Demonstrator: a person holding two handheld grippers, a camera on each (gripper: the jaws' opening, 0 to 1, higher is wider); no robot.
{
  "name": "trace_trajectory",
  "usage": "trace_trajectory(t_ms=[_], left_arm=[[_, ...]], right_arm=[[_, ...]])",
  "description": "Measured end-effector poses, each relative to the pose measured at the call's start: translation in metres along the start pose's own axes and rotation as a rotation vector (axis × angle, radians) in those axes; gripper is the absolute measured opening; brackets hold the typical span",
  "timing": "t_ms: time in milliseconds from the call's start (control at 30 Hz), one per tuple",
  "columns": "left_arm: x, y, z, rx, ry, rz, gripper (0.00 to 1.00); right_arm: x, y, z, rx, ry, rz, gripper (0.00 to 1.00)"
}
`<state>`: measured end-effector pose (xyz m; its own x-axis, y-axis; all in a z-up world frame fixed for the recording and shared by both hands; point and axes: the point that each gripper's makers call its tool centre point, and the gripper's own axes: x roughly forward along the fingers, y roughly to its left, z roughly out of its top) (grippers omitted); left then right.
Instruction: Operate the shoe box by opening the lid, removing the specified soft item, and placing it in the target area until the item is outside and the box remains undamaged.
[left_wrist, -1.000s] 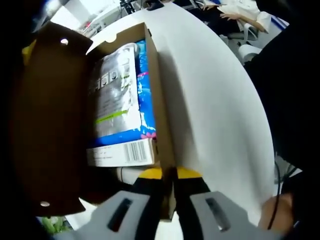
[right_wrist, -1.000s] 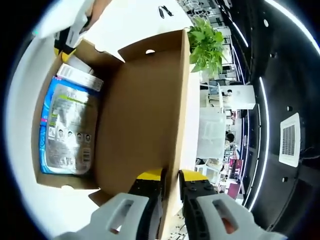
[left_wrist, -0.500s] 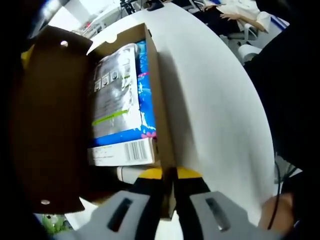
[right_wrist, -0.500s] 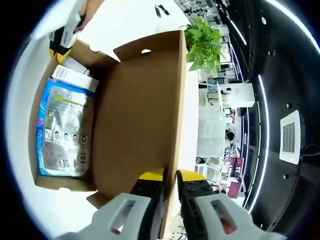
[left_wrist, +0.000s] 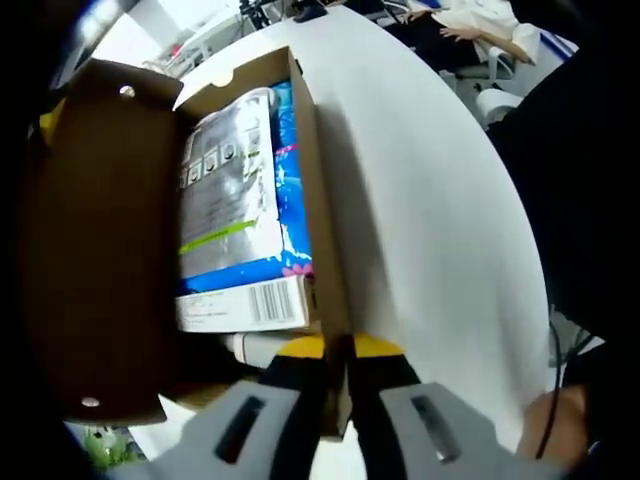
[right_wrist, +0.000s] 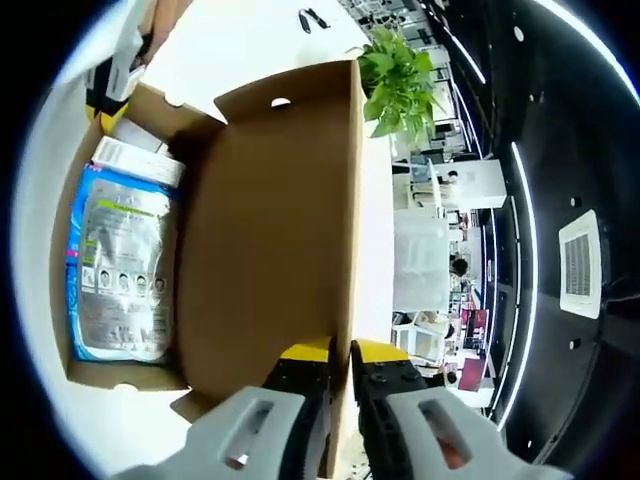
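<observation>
Two grippers are on the box, one at each end. Left gripper view: the left gripper has its yellow-tipped jaws pinched on the near corner of the shoe box, gripping the cardboard wall edge. The box sits on a white round table. The lid stands raised on the left side of this view, its brown inside facing the camera. Inside the box lies a soft packet, silver and blue with printed text, flat along the box floor. A white carton with a barcode lies at the near end, just beside the packet. A person's hand shows at the lower right.

Right gripper view: the right gripper is clamped on the free edge of the lid, jaws closed over the cardboard. The lid is swung up and open. The soft packet lies inside the box, and the white carton at its far end. The left gripper shows at the far corner of the box. A green potted plant stands beyond the lid.
</observation>
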<state>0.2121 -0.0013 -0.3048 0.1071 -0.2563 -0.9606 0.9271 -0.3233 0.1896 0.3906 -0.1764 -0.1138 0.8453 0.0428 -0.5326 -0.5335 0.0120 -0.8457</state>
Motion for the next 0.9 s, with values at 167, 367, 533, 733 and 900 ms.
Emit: trace_trajectory(t_ms=[167, 367, 533, 733, 900], left_arm=[[0.000, -0.001, 0.000, -0.001, -0.002, -0.003, 0.06], [0.000, -0.002, 0.000, -0.002, -0.007, -0.007, 0.06], [0.000, -0.003, 0.000, -0.002, -0.009, -0.009, 0.06], [0.000, -0.004, 0.000, -0.002, -0.009, -0.011, 0.06], [0.000, -0.004, 0.000, -0.003, -0.012, -0.014, 0.06]], right_arm=[[0.004, -0.001, 0.000, 0.014, 0.007, -0.008, 0.04], [0.008, -0.002, -0.001, 0.029, 0.010, -0.005, 0.03], [0.011, -0.002, -0.001, 0.026, 0.013, 0.001, 0.03], [0.016, -0.002, -0.001, 0.028, 0.019, 0.023, 0.03], [0.021, -0.004, -0.002, 0.038, 0.012, 0.058, 0.03]])
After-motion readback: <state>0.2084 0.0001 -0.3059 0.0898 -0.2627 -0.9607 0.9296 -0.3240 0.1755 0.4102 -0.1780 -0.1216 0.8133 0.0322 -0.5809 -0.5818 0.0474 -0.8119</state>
